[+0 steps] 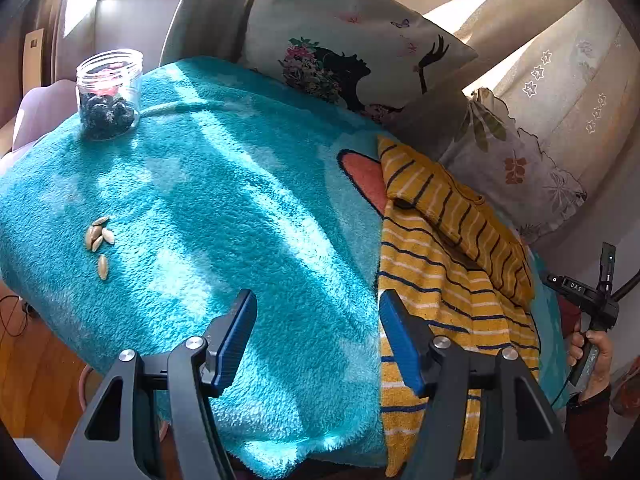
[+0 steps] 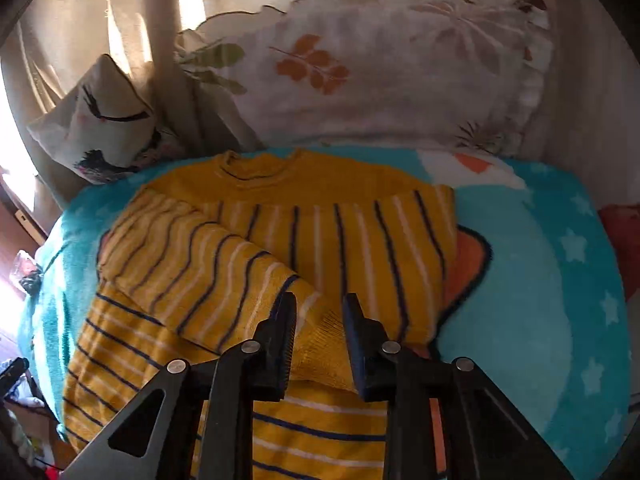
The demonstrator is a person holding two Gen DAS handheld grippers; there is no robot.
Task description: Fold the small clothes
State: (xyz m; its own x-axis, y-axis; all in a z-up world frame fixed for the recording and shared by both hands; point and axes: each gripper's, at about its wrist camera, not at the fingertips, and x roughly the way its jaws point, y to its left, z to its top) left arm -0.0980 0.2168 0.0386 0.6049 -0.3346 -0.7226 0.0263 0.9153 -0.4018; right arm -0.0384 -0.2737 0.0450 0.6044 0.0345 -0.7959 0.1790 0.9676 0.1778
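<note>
One small mustard-yellow sweater (image 2: 280, 240) with thin navy and white stripes lies on a fluffy turquoise blanket (image 1: 224, 200). In the right wrist view it fills the centre of the frame: its plain yellow round collar points toward the top, one sleeve is folded diagonally across the chest from the left, and the sleeve's ribbed cuff ends at lower centre. The lower body of the sweater runs off the bottom edge.

The right gripper (image 2: 320, 340) sits at lower centre with its fingers apart, one on each side of the cuff, not pinching it. Whether the fingers touch the cloth is unclear.

In the left wrist view the same sweater runs down the right side of the frame. The left gripper (image 1: 318, 336) is at bottom centre, fingers spread wide over bare blanket, its right finger just beside the sweater's edge.

One clear jar (image 1: 109, 94) holding dark pieces stands at upper left. Six pale seeds (image 1: 99, 240) lie at middle left. Two printed pillows lean behind the blanket: a silhouette pillow (image 1: 352, 44) and a leaf pillow (image 2: 380, 68). The person's right hand (image 1: 592, 360) grips a handle at the right edge.
</note>
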